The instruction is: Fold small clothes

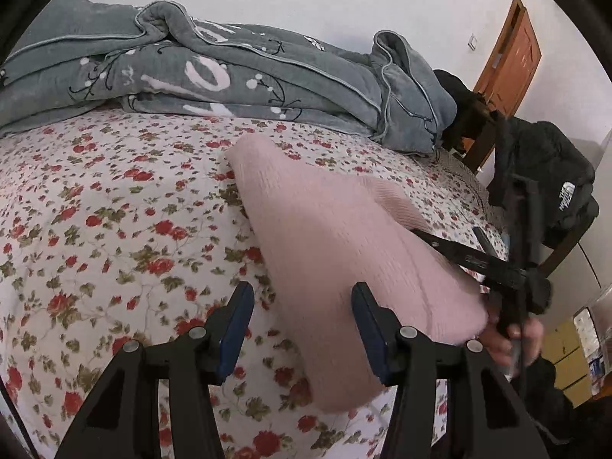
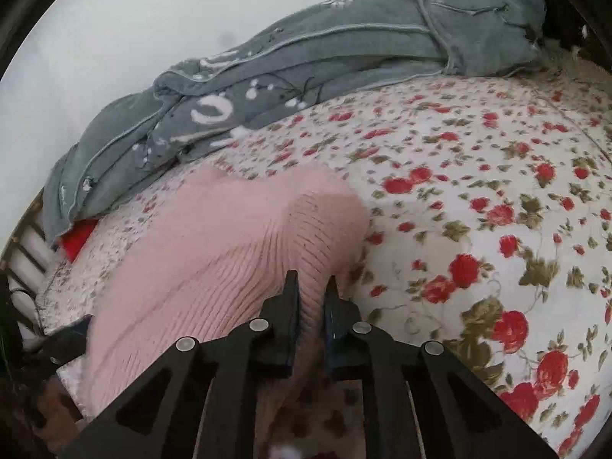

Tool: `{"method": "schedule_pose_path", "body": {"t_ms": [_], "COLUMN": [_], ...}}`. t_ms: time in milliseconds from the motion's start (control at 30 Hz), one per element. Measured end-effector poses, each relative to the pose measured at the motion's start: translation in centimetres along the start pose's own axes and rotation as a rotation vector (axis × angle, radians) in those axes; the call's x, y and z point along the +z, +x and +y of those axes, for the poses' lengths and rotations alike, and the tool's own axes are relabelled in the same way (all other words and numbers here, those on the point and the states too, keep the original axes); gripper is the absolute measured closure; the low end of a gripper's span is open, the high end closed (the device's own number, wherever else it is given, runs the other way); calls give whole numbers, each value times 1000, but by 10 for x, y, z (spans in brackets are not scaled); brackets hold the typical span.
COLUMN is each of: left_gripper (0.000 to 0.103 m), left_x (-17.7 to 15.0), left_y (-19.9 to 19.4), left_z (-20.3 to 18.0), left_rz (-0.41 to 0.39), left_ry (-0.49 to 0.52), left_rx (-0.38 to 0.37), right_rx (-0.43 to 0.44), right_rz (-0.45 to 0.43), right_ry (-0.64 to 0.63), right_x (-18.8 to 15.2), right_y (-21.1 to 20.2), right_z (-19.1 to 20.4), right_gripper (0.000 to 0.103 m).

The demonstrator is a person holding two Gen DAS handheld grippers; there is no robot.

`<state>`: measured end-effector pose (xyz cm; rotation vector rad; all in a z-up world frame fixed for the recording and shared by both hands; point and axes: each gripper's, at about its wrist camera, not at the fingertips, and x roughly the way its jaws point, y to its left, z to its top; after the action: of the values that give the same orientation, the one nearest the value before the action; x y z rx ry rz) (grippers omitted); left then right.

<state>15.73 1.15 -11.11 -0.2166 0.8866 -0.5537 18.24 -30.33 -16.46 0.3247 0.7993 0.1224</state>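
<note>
Pinching pink knit (image 2: 214,252): right gripper (image 2: 311,287) | left gripper (image 1: 302,298) spread | floral bedspread (image 1: 114,206), grey blanket (image 1: 229,76)

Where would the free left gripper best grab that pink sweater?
Probably the loose near edge of the pink sweater, coming in low from the front. The right gripper already pinches the ribbed end, so the cloth hangs draped and lifted off the flowered bedspread; the left gripper is open beside it.
</note>
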Motion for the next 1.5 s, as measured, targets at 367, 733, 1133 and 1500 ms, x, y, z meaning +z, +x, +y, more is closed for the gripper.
{"method": "schedule_pose_path", "body": {"t_ms": [367, 733, 1133, 1500], "left_gripper": [49, 48, 48, 48], "left_x": [0, -16, -30, -34], "left_y": [24, 25, 21, 7], "left_z": [-6, -18, -17, -7], "left_rz": [57, 75, 89, 92], "left_ry": [0, 12, -17, -55], "left_rx": [43, 90, 89, 44], "right_rx": [-32, -98, -113, -134], "right_rz": [-64, -39, -31, 25], "right_ry": [-207, -145, -131, -130], "right_x": [-27, -55, -64, -69], "right_y": [-50, -47, -54, -62], "right_z": [42, 28, 23, 18], "right_gripper": [73, 73, 65, 53]}}
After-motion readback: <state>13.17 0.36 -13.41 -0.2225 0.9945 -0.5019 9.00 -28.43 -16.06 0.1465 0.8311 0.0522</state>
